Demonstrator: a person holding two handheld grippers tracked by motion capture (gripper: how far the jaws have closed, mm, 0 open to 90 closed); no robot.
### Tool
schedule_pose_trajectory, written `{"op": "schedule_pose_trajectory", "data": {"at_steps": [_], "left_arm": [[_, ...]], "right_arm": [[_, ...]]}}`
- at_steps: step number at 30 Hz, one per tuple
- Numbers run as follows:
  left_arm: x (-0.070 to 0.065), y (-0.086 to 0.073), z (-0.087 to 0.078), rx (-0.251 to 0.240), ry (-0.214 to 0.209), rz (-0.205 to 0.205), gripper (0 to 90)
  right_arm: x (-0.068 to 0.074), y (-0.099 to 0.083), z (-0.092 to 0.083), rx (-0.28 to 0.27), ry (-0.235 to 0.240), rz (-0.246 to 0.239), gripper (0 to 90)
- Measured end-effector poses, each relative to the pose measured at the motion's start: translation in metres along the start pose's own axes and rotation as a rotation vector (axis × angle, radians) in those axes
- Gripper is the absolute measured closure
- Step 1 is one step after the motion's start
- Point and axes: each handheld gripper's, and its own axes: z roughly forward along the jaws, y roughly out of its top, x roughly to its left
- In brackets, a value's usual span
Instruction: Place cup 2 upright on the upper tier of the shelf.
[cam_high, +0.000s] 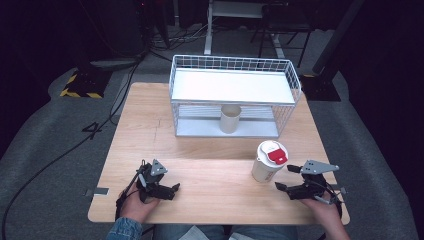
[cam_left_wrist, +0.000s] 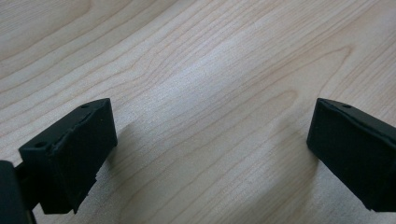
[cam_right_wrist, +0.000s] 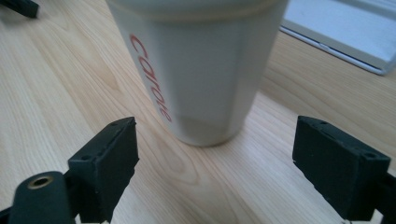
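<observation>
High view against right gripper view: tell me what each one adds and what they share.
High view adds: the beige tumbler in the wire basket, and the red-and-white lid.
Right gripper view adds: red lettering down the cup's side, and the right gripper with its jaws apart, short of the cup.
Shared: the white cup standing on the wooden table.

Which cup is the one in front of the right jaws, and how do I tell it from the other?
Start at the wire basket at the far side of the table. The cup stands in the open in front of it, near the right gripper. Unlike the plain cup inside the basket, it has a white lid with a red tab and red lettering down its side.
</observation>
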Motion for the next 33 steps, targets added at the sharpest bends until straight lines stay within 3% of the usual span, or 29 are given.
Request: {"op": "schedule_pose_trajectory", "data": {"at_steps": [13, 21, 28, 33], "left_arm": [[0.0, 0.0, 0.0, -0.002, 0.001, -0.014, 2.1], [0.0, 0.0, 0.0, 0.003, 0.007, -0.011, 2.1], [0.0, 0.0, 0.0, -0.001, 0.009, -0.022, 2.1], [0.0, 0.0, 0.0, -0.001, 0.01, -0.019, 2.2]], "right_arm": [[0.006, 0.013, 0.015, -0.106, 0.043, -0.009, 13.2], [0.004, 0.017, 0.027, -0.169, 0.022, -0.005, 9.6], [0.006, 0.021, 0.039, -0.186, 0.007, -0.01, 9.4], [0.006, 0.021, 0.044, -0.218, 0.019, 0.022, 8.5]]}}
